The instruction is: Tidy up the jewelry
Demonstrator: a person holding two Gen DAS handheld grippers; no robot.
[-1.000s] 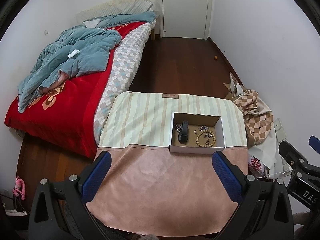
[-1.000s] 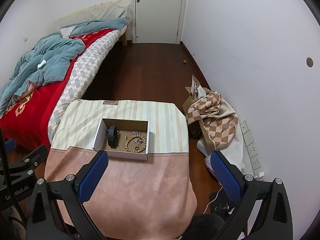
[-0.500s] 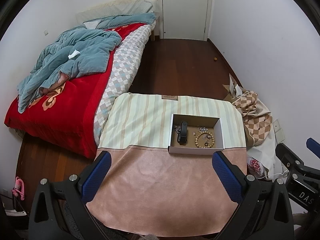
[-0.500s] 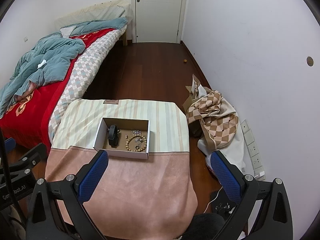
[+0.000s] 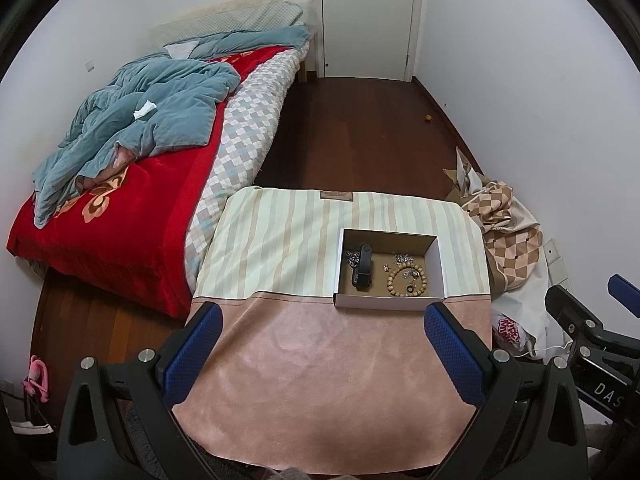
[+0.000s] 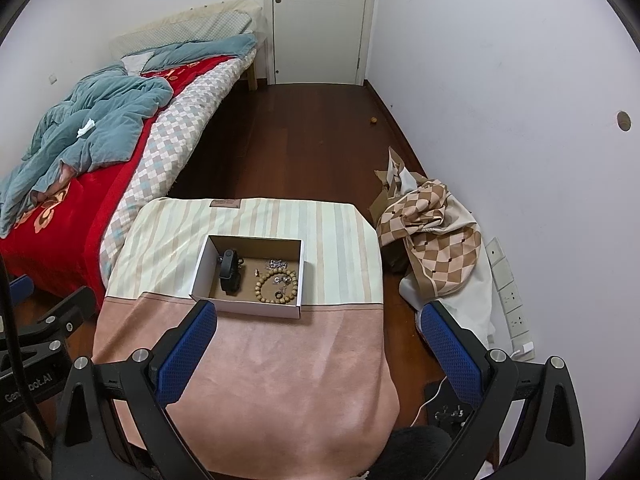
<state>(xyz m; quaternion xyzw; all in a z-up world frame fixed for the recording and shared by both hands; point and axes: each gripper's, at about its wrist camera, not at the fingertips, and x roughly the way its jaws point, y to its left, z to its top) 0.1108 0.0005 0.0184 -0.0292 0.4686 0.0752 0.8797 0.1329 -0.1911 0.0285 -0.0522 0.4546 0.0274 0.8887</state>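
Observation:
A shallow white cardboard box [image 5: 386, 302] [image 6: 248, 307] sits on a cloth-covered table [image 5: 304, 360] [image 6: 280, 360]. Inside lie a black watch-like band [image 5: 362, 270] [image 6: 230, 272], a wooden bead bracelet [image 5: 406, 279] [image 6: 277, 285] and small silver pieces [image 5: 402, 258] [image 6: 276, 264]. My left gripper [image 5: 320, 336] is open and empty, held above the table's near half, short of the box. My right gripper [image 6: 316, 332] is open and empty, to the right of the left one; part of it shows in the left wrist view [image 5: 588, 328].
A bed with a red cover and blue quilt [image 5: 132, 140] [image 6: 80, 136] stands left of the table. A checkered cloth heap [image 5: 508, 232] [image 6: 436, 232] lies on the floor at the right, by the wall. A closed door [image 5: 368, 16] is at the far end.
Both grippers have drawn back and up slightly, so the box looks a little smaller and farther. Nothing on the table has moved.

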